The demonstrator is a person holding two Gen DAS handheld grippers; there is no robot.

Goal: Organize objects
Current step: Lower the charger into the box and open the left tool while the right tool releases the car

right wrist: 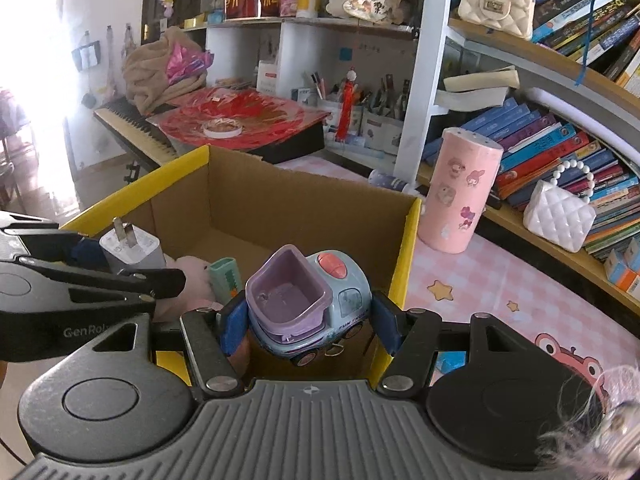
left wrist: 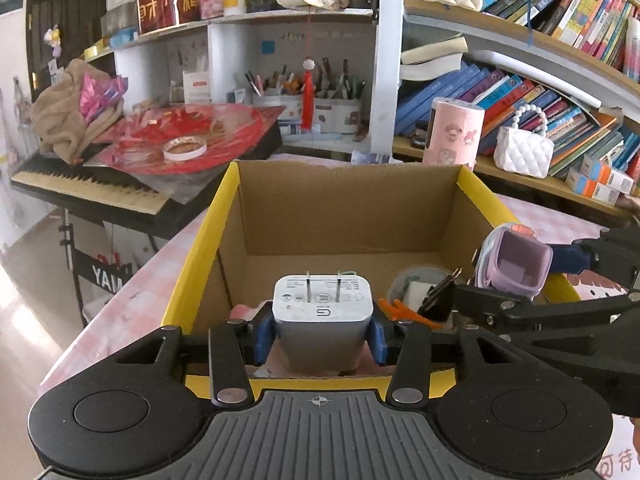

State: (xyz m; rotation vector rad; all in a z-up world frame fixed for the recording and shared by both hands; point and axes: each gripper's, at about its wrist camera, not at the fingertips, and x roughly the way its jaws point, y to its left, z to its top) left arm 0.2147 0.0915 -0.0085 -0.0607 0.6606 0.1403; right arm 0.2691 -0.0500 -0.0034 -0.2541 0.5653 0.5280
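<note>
Inside cardboard box (right wrist: 280, 208): pink plush (right wrist: 192, 280), green case (right wrist: 226, 276).

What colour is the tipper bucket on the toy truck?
Translucent purple bucket on a light blue toy truck; clearest in the right wrist view.

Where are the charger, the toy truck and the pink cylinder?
charger (left wrist: 323, 312): left wrist view, pronged white face.
toy truck (right wrist: 308, 300): right wrist view, purple bucket and blue cab.
pink cylinder (right wrist: 460, 196): right wrist view, side with stickers.
</note>
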